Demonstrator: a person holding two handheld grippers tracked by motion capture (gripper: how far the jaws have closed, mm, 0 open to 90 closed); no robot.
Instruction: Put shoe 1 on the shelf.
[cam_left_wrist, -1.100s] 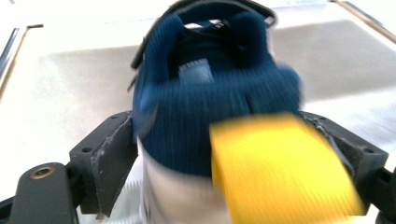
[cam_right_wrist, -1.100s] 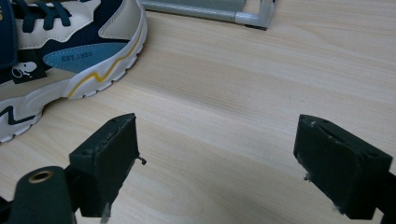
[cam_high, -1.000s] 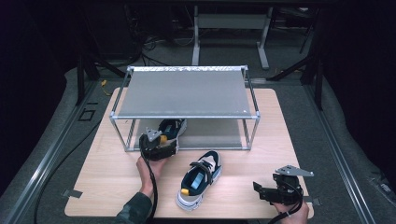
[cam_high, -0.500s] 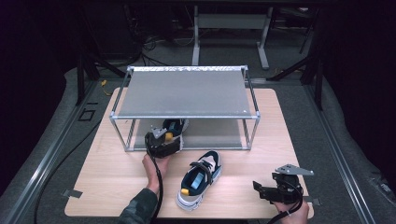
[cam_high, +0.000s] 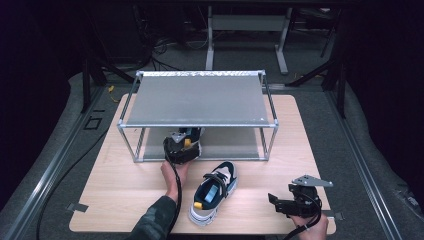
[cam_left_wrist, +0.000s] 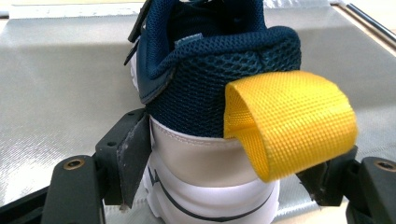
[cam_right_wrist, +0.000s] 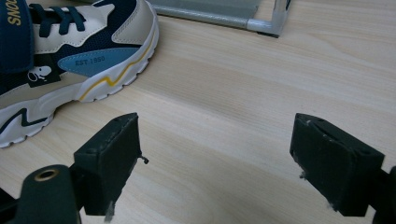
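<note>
The shoe (cam_left_wrist: 205, 135) sits heel-first in the left gripper (cam_high: 181, 148), jaws clamped on its white heel, already over the lower shelf (cam_left_wrist: 56, 93) of the rack (cam_high: 200, 97) — placement appears nearly done, release still outstanding. Its mate (cam_high: 212, 192) lies on the worktop (cam_high: 125, 192), yet to be shelved, near the right gripper (cam_high: 292, 202), whose jaws stand open and empty. The left gripper view shows the yellow heel loop (cam_left_wrist: 287, 121); the right gripper view shows the mate's lettering — unreadable from the high view.

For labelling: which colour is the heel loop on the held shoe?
Yellow heel loop; left gripper view.
</note>
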